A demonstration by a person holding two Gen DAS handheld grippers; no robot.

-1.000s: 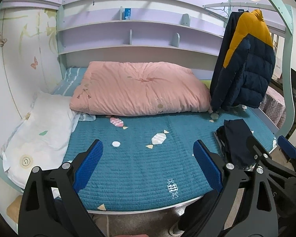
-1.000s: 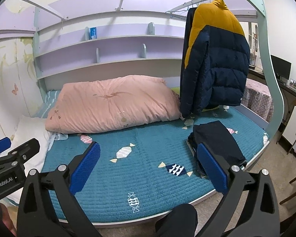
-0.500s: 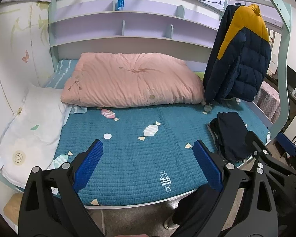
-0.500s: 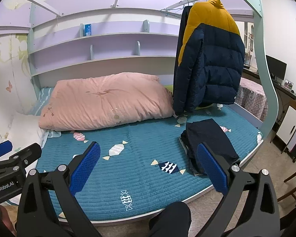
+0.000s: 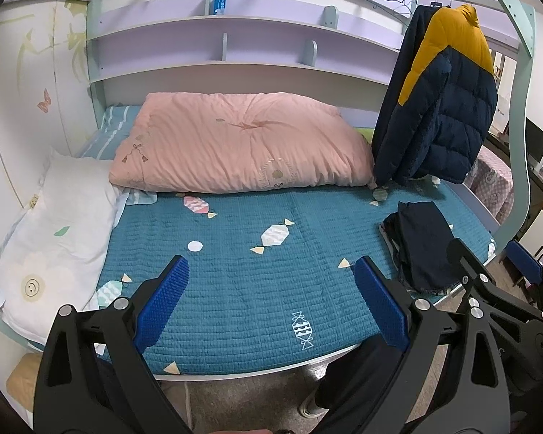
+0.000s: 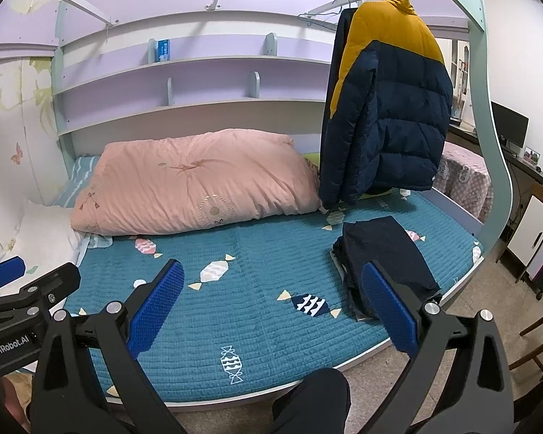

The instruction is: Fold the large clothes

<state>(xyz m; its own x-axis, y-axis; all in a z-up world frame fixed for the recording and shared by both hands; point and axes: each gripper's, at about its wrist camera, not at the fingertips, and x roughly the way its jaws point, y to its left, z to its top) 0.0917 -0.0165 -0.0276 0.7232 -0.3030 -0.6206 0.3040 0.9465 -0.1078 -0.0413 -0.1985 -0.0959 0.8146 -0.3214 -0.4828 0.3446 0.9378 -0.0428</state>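
A navy and mustard puffer jacket (image 5: pixel 441 105) (image 6: pixel 387 108) hangs from a rail at the bed's far right end. Below it a folded dark garment (image 5: pixel 421 249) (image 6: pixel 387 256) lies on the teal quilt (image 5: pixel 242 267) (image 6: pixel 264 282) near the right front edge. My left gripper (image 5: pixel 271 303) is held over the front edge of the bed, open, with nothing between its blue pads. My right gripper (image 6: pixel 271 307) hovers beside it, also open and empty, with its right pad in front of the folded garment.
A pink duvet (image 5: pixel 235 144) (image 6: pixel 195 181) lies along the back of the bed and a white pillow (image 5: pixel 54 228) at the left end. Lilac shelves (image 5: pixel 235 47) run above. A teal bed post (image 6: pixel 488 144) stands at right, with a desk and monitor (image 6: pixel 508 126) beyond.
Both views have shifted a little: the bed sits slightly lower and further left in each frame. Both grippers stay open and empty. Nothing on the bed has moved.
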